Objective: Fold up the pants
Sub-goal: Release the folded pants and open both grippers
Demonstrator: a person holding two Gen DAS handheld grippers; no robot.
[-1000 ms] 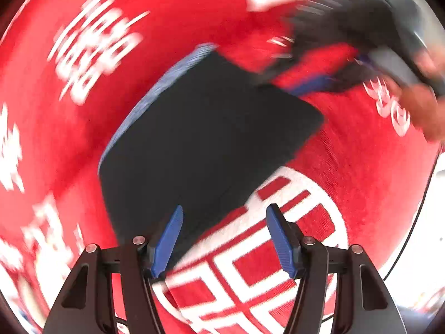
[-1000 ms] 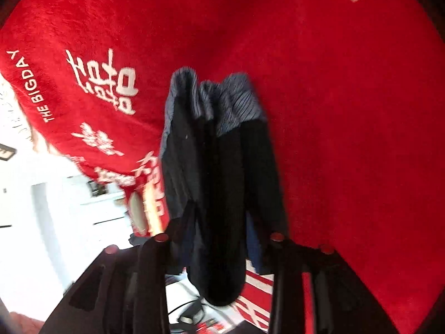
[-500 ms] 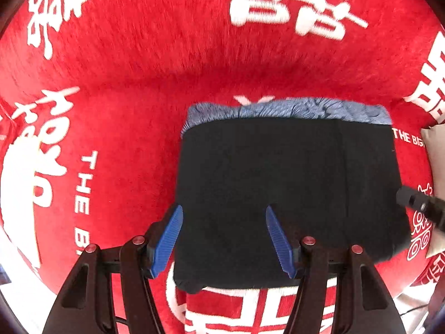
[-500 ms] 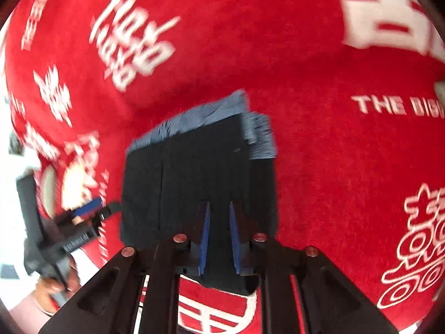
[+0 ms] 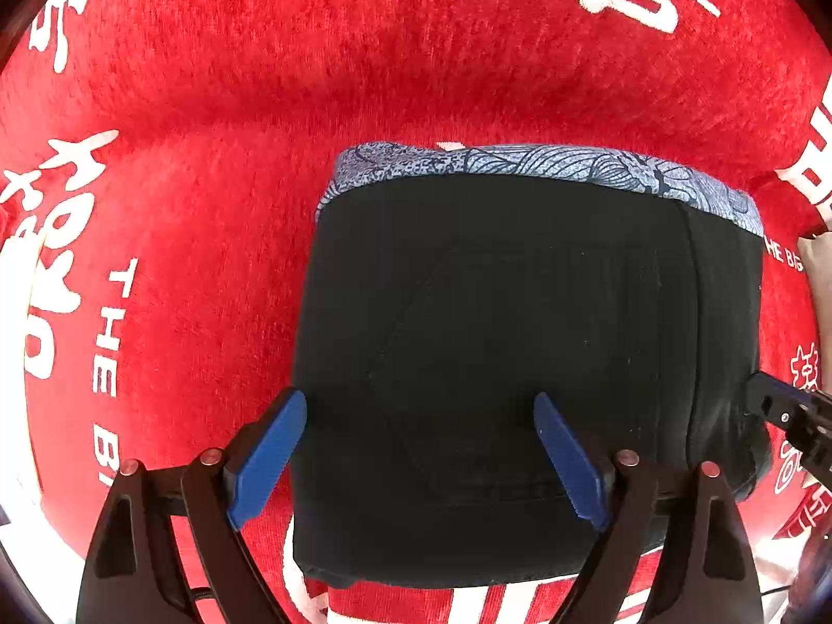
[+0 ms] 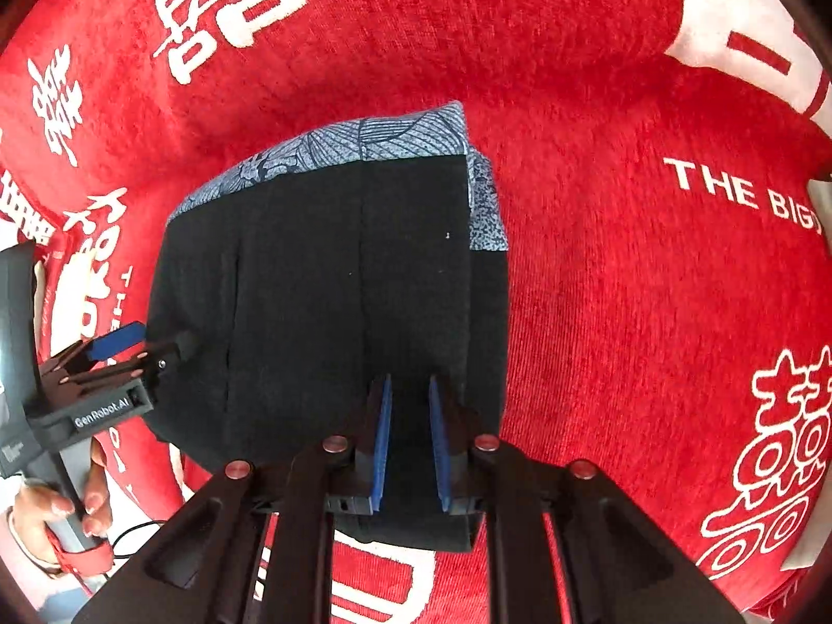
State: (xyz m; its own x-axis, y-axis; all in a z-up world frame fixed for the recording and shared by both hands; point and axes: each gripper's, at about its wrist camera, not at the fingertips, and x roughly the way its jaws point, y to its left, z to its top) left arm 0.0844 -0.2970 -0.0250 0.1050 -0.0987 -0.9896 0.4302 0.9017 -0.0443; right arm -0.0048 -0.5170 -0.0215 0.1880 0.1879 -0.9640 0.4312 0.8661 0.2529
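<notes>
Each gripper has black angular arms with silver screw heads and flat blue pads (image 5: 268, 460). The left gripper (image 6: 136, 344) carries white "GenRobot.AI" lettering on its black body, above a grey handle with a red strap.

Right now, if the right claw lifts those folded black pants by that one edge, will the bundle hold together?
Probably not: the pants are soft stacked layers, likely to sag and unfold. The right claw pinches only one edge, and the plush red blanket may drag them.

Red blanket (image 5: 218, 166) with white lettering
</notes>
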